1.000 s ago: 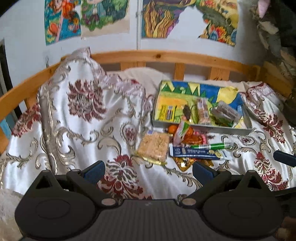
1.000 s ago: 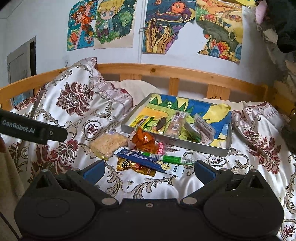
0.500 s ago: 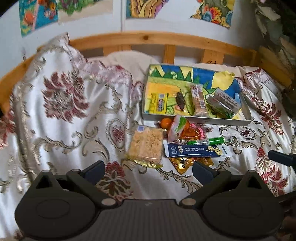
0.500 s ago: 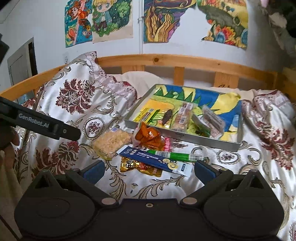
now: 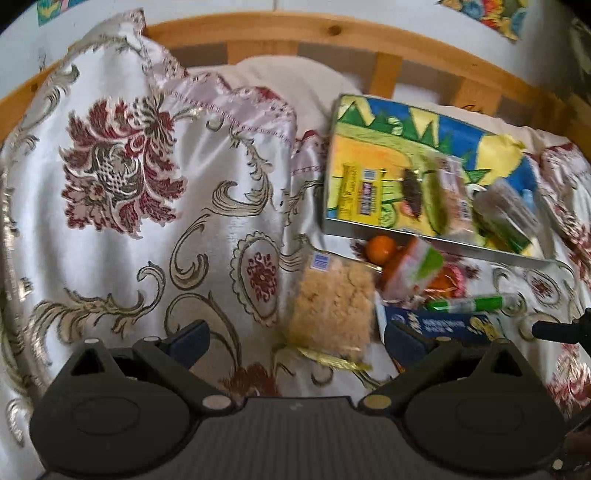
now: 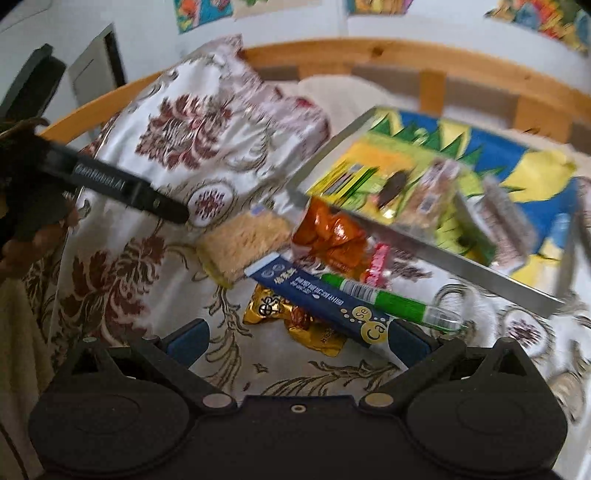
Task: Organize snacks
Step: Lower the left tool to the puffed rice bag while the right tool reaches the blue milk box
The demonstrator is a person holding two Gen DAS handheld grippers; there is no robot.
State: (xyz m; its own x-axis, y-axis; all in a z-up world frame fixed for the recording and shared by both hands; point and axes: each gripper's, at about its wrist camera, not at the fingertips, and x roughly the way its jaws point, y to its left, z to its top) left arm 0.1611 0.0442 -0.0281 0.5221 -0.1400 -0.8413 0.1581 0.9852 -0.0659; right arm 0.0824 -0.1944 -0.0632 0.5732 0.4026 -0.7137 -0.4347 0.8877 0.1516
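Observation:
A shallow tray (image 5: 436, 242) (image 6: 480, 275) with a colourful drawing inside lies on the bed and holds several snack packs. In front of it lie loose snacks: a beige rice cake pack (image 5: 332, 302) (image 6: 243, 247), an orange snack bag (image 5: 410, 267) (image 6: 328, 234), a blue box (image 5: 443, 325) (image 6: 325, 299), a green tube (image 5: 469, 303) (image 6: 391, 301) and a gold packet (image 6: 295, 321). My left gripper (image 5: 295, 338) is open and empty, low over the rice cake pack. My right gripper (image 6: 297, 341) is open and empty, just above the gold packet and blue box.
A satin floral bedspread (image 5: 147, 221) covers the bed, bunched high at the left. A wooden bed rail (image 5: 332, 29) curves along the back, with a white wall and posters behind. The left gripper's body (image 6: 110, 184) reaches in at the left of the right wrist view.
Both grippers have moved forward and down toward the loose snacks, which now look larger and closer. Both stay open. The snacks have not moved.

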